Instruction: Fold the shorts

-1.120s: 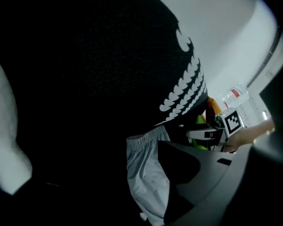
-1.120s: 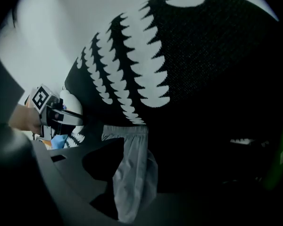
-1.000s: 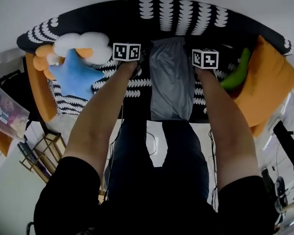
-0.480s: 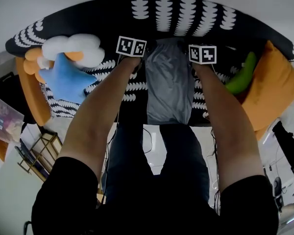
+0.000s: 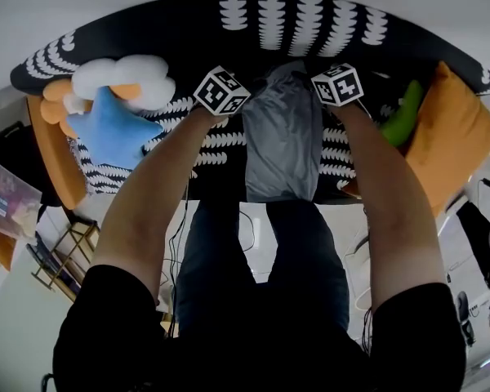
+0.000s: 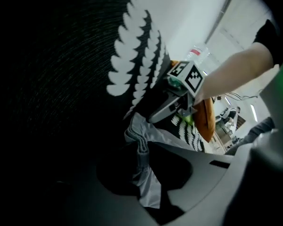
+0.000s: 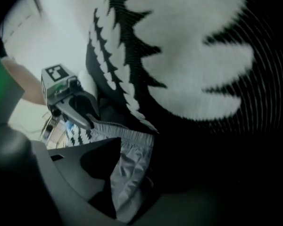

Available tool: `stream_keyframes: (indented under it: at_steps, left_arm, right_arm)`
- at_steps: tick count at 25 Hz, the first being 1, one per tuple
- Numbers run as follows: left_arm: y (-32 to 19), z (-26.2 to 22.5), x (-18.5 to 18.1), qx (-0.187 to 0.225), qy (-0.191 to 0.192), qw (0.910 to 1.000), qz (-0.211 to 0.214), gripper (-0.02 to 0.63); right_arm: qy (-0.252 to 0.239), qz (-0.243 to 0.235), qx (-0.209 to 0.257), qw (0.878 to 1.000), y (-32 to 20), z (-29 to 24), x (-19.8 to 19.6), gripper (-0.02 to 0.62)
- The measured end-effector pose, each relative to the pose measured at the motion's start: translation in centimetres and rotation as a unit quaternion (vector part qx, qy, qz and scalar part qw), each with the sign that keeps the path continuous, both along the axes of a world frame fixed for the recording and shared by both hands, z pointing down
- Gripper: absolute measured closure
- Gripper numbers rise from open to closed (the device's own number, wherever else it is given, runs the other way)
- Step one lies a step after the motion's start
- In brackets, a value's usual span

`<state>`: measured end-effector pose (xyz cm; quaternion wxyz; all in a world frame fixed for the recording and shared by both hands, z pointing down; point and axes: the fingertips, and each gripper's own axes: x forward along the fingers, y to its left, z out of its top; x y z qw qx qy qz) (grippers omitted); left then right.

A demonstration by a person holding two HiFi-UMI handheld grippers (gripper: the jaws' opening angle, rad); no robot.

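Your left tongs (image 6: pixel 147 173) have just been closing and now pinch 1 waistband corner of the grey shorts (image 5: pixel 282 137). Your right tongs (image 7: pixel 127 173) have just been opening and stand apart, with the other corner between them, ungripped. The shorts lie on the black patterned cover (image 5: pixel 310 23).

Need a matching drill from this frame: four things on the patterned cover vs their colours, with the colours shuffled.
Things:
1. shorts
2. star cushion
3. banana-shaped toy
4. cushion at the far right

Colours:
A. orange
B. grey
C. green
D. blue

Pairs: 1-B, 2-D, 3-C, 4-A
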<state>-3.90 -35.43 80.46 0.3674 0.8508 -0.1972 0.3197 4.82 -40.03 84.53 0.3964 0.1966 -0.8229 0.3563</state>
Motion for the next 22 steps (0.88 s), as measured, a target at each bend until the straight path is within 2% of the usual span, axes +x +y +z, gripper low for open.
stream_keyframes:
  at_steps: [3, 5, 9, 12, 17, 19, 20, 22]
  left_arm:
    - [0.9, -1.3, 0.5, 0.011, 0.005, 0.999, 0.044, 0.528]
    - [1.8, -2.2, 0.9, 0.02, 0.007, 0.9968, 0.077, 0.528]
    - [3.9, -3.7, 1.6, 0.038, 0.007, 0.9889, 0.143, 0.528]
    - [5.7, -4.3, 2.0, 0.044, 0.008, 0.9827, 0.18, 0.528]
    - [8.6, -4.4, 2.4, 0.049, 0.0, 0.9721, 0.229, 0.528]
    - [9.5, -4.5, 2.6, 0.05, -0.003, 0.969, 0.242, 0.528]
    - [9.9, -4.5, 2.7, 0.053, -0.004, 0.9677, 0.246, 0.528]
    - [10.4, -4.6, 2.9, 0.061, -0.005, 0.9654, 0.254, 0.528]
  right_arm:
    - [0.018, -0.063, 0.014, 0.998, 0.4, -0.6, 0.0, 0.319]
    - [0.02, -0.089, 0.017, 0.996, 0.7, -1.0, 0.0, 0.314]
    - [0.006, -0.12, 0.006, 0.993, 1.9, -1.6, -0.4, 0.293]
    - [0.011, -0.175, 0.007, 0.984, 4.0, -1.6, -0.9, 0.277]
    - [0.031, -0.282, 0.038, 0.958, 7.2, -1.6, -2.0, 0.262]
    - [0.036, -0.326, 0.056, 0.943, 8.2, -2.4, -2.9, 0.256]
    - [0.04, -0.354, 0.067, 0.932, 8.8, -2.8, -3.3, 0.252]
    - [0.048, -0.425, 0.092, 0.899, 9.9, -3.1, -4.0, 0.247]
